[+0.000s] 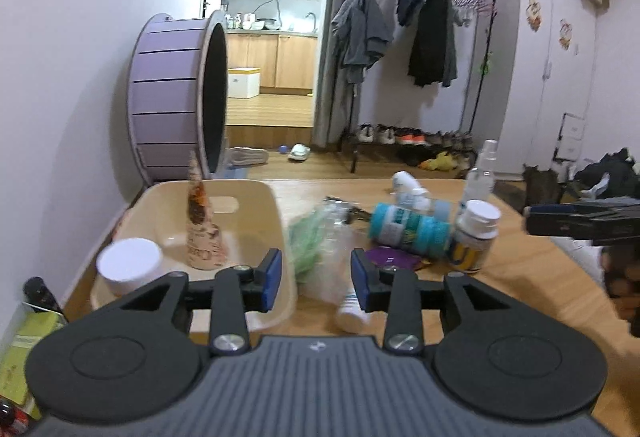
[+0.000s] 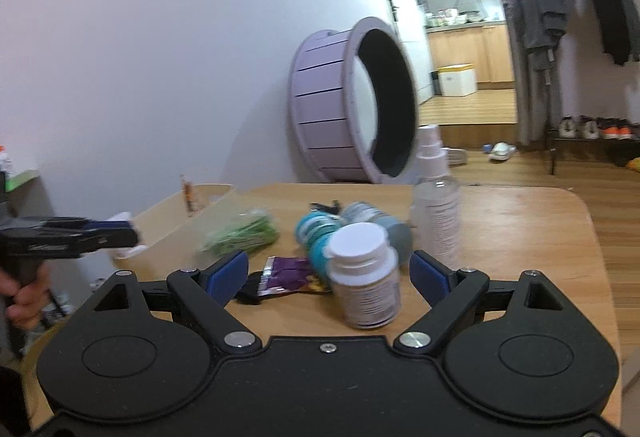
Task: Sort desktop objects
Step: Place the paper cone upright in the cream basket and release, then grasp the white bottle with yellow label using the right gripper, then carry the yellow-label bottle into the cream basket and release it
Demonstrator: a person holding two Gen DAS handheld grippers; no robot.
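Note:
My left gripper [image 1: 317, 279] is open above the table, by the right rim of a beige bin [image 1: 256, 197]. The bin holds a paper cone [image 1: 202, 233] and a white-lidded jar [image 1: 128, 265]. Between the left fingers lie a clear bag with green contents [image 1: 316, 237] and a small white bottle [image 1: 352, 311]. My right gripper [image 2: 330, 275] is open around an upright white-capped pill bottle [image 2: 366, 277] without gripping it. Behind it lie a teal roll [image 2: 316, 237], a purple packet [image 2: 286, 273] and a green bag [image 2: 244, 233]. A clear spray bottle [image 2: 436, 197] stands further back.
The wooden table [image 2: 520, 229] ends at the right and far edges. A purple cat wheel [image 1: 176, 97] stands against the wall behind the bin. A clothes rack [image 1: 420, 37] and shoes are beyond. The right gripper [image 1: 584, 221] shows in the left wrist view; the left gripper [image 2: 72, 233] in the right.

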